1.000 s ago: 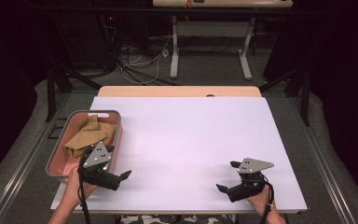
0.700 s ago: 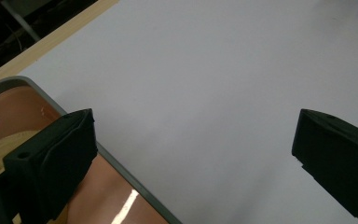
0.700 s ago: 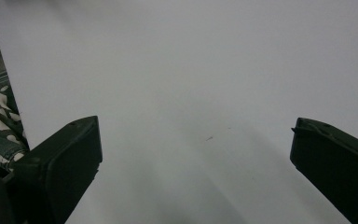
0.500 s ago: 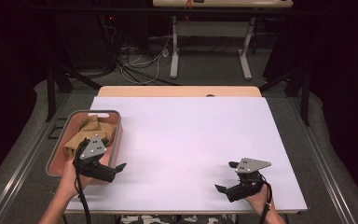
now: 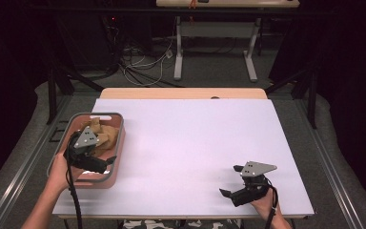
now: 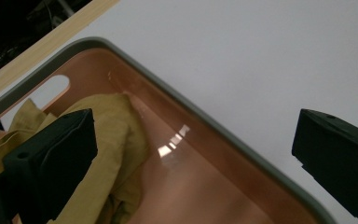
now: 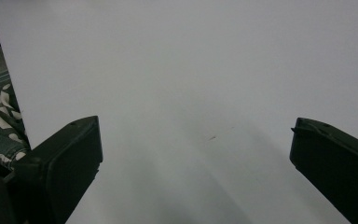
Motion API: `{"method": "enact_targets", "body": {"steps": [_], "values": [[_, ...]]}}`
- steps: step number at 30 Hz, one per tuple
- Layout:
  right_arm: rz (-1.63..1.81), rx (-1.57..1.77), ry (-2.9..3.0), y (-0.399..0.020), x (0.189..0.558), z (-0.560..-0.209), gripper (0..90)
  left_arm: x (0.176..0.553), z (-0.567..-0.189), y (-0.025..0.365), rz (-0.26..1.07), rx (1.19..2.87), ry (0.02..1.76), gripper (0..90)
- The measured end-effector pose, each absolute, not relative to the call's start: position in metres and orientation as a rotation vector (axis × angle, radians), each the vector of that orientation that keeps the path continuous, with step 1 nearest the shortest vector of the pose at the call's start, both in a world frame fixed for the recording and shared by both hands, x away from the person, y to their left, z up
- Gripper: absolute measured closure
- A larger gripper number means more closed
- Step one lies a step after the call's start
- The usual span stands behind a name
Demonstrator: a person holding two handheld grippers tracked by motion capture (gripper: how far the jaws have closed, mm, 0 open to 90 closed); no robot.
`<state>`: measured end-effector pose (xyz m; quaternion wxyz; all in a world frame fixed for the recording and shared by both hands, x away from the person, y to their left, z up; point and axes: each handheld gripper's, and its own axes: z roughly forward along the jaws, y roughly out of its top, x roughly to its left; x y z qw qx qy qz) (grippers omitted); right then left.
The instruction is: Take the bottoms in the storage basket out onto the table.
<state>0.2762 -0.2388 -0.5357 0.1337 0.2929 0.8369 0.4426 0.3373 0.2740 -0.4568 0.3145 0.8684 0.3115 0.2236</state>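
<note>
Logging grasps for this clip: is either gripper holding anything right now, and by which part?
Nothing is held. The left gripper is open above the tray, near the cloth; the right gripper is open over the table.

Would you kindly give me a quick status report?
Left gripper open, over the tray. Right gripper open, above the table. Tan cloth ungrasped. Nothing blocking.

Each black gripper [image 5: 106, 161] carries a grey three-cornered plate and trailing cable.
</note>
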Motion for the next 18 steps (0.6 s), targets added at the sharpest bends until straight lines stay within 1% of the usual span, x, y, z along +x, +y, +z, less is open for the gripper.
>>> {"method": "enact_targets", "body": {"steps": [3,4,9,18], "values": [[1.275,0.858,2.431,-0.239,0.276,-0.535,1.9,0.343,-0.458,0.280,0.604,2.299,0.825,0.0],[1.280,0.859,2.430,-0.239,0.276,-0.535,1.9,0.345,-0.460,0.284,0.578,2.281,0.829,0.0],[1.277,0.854,2.436,-0.239,0.276,-0.536,1.9,0.351,-0.461,0.289,0.561,2.286,0.846,0.0],[1.282,0.856,2.441,-0.238,0.277,-0.537,1.9,0.361,-0.466,0.292,0.571,2.366,0.869,0.0]]}}
